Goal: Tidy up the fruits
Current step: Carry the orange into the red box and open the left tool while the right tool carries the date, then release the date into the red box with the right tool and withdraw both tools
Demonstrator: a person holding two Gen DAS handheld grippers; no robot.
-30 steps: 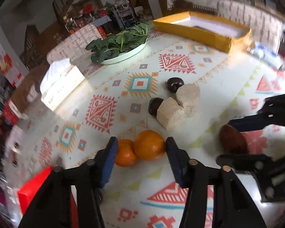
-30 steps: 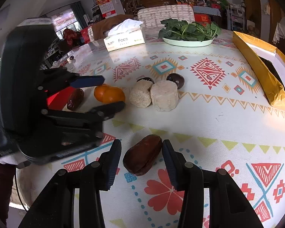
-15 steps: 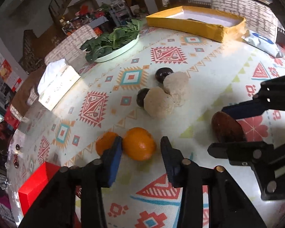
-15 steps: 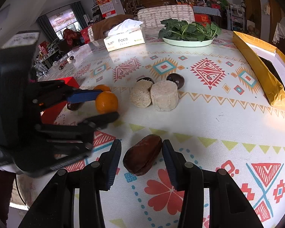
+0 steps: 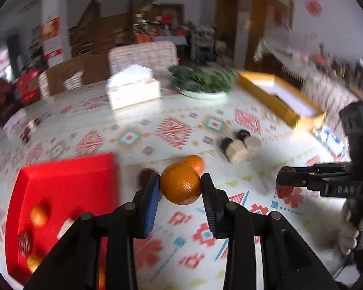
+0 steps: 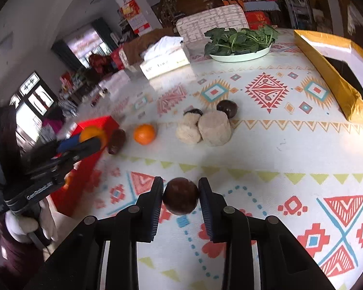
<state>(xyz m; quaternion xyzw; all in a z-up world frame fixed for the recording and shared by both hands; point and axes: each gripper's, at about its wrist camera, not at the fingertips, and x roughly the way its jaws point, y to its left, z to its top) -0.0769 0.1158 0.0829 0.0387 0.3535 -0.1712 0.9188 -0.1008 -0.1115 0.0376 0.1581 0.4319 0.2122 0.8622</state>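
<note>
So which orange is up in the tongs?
The bigger-looking orange, squeezed between the left tongs. The other loose orange sits behind it on the tablecloth, with nothing gripping it.

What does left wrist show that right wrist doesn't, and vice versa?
Left wrist only: the inside of the red tray, with small fruits lying in it. Right wrist only: the dark opening in the gold box. Both: the left gripper shut on an orange, the right gripper shut on a dark brown fruit, the loose orange, and the plate of greens.
</note>
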